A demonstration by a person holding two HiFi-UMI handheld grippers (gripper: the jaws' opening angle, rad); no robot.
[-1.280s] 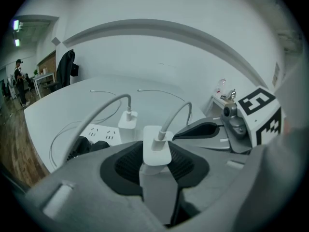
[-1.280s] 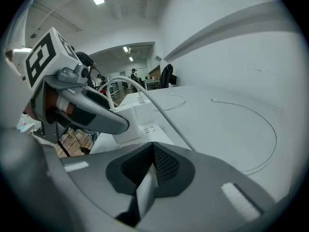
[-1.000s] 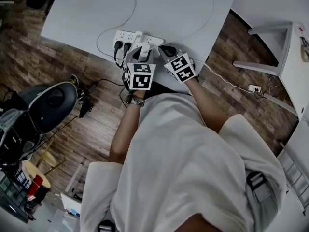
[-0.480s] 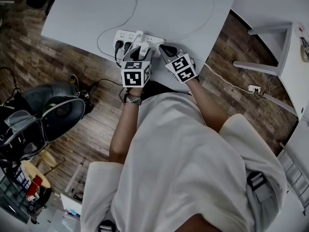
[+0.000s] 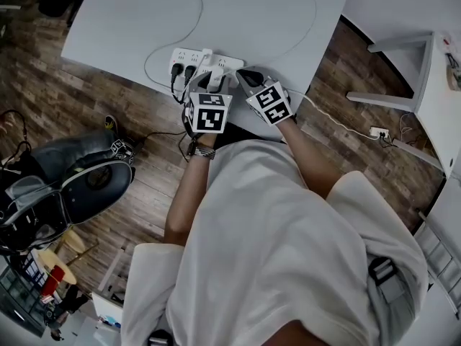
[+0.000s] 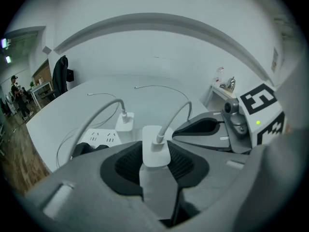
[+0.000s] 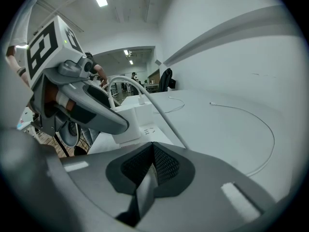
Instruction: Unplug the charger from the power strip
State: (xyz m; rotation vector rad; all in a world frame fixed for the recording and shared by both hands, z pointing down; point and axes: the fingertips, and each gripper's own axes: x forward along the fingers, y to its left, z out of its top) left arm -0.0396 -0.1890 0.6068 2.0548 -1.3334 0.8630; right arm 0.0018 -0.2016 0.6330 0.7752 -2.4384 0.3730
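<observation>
Left gripper (image 6: pixel 155 164): jaws closed on the charger (image 6: pixel 154 146), pads pressing its two sides.
Charger: upright between those jaws, its white cable (image 6: pixel 175 116) arching off the top toward the far table; whether its prongs sit in the strip is hidden.
Power strip (image 5: pixel 189 54): lies on the white table (image 5: pixel 252 13), close to the near edge and roughly along it.
Neighbours on strip: a second charger (image 6: pixel 125 122) just beyond the held one; two black plugs (image 5: pixel 180 69) at the left end, their cords dropping over the edge.
Right gripper (image 7: pixel 153 163): jaws together with nothing between them, resting by the strip's right end, just beside the left gripper.
Open room: beyond the strip the tabletop is bare but for thin cables (image 7: pixel 260 129).
Floor side: an office chair (image 5: pixel 86 186) stands well left of the table's near edge.
</observation>
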